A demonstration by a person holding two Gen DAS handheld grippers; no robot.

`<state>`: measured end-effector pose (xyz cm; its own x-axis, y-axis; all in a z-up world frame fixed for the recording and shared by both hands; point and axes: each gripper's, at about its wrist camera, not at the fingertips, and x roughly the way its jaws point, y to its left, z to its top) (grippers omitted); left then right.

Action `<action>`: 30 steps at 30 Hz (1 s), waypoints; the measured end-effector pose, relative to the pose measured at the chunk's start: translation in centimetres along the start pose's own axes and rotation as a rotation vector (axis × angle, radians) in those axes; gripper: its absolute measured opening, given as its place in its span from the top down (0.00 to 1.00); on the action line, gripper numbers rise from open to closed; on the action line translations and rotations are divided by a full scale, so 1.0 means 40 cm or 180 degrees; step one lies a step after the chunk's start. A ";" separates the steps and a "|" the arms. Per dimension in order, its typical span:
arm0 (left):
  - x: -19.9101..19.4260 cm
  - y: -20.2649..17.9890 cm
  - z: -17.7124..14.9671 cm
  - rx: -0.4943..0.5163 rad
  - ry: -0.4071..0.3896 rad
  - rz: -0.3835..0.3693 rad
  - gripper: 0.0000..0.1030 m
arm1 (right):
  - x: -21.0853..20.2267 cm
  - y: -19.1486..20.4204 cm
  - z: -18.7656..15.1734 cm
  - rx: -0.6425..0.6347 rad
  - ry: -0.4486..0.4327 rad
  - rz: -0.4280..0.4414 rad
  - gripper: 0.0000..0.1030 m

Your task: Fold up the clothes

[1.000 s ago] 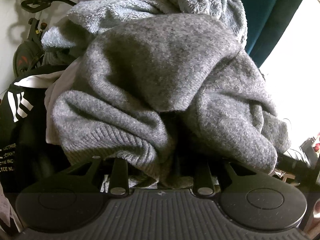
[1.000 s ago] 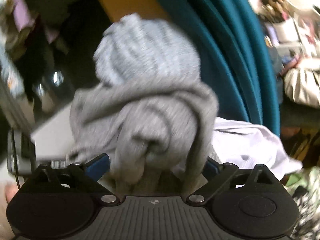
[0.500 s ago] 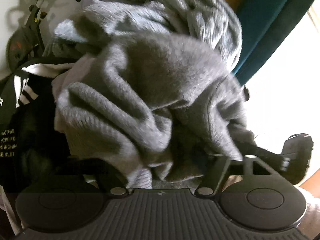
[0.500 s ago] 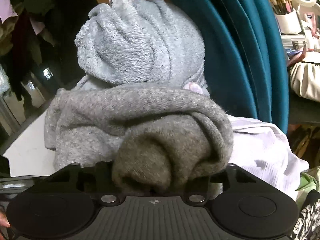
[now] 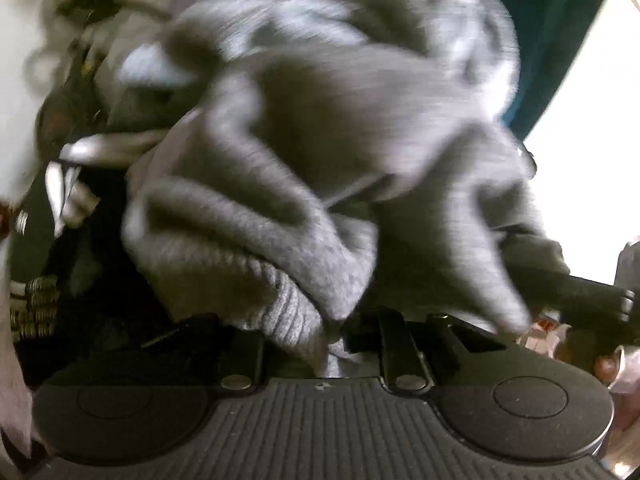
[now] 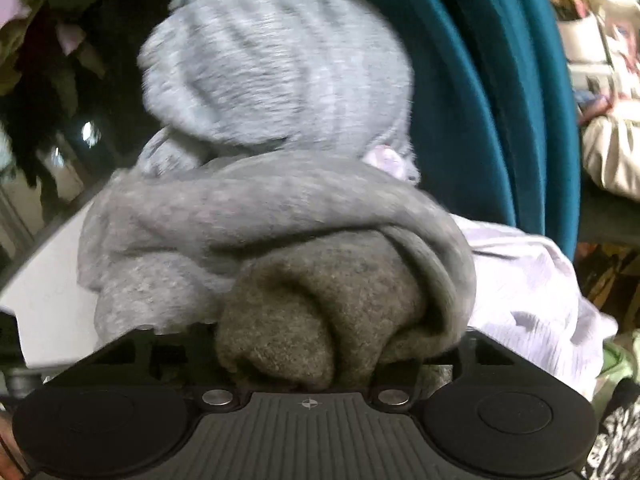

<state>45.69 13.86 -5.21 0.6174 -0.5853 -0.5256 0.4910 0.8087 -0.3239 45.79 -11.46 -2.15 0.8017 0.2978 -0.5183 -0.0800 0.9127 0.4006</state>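
Grey sweater (image 5: 320,152) lay bunched across both views, its long axis running side to side; ribbed hem (image 5: 276,300) clamped in the left gripper (image 5: 324,344), a thick fold (image 6: 320,312) clamped in the right gripper (image 6: 308,364), fleece (image 6: 276,64) behind

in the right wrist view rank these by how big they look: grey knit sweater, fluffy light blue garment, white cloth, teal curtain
1. grey knit sweater, though it sits right at the right tool, so nearness inflates it
2. fluffy light blue garment and teal curtain look about alike; not ranked
3. white cloth
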 end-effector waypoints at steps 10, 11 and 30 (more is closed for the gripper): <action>-0.183 -0.085 -0.017 0.0270 -0.0149 0.0064 0.86 | -0.111 0.122 -0.026 -0.0417 -0.0061 0.0417 0.79; -0.198 -0.087 -0.025 0.0260 -0.0147 0.0057 0.86 | -0.119 0.134 -0.032 -0.0476 -0.0059 0.0426 0.79; -0.209 -0.171 -0.106 0.0331 0.0048 -0.0381 0.86 | -0.300 0.181 -0.128 -0.0695 -0.0076 -0.0102 0.79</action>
<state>34.57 13.46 -1.93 0.5417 -0.6756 -0.5002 0.6220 0.7224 -0.3021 32.55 -6.99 3.11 0.8195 0.2634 -0.5089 -0.1787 0.9613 0.2098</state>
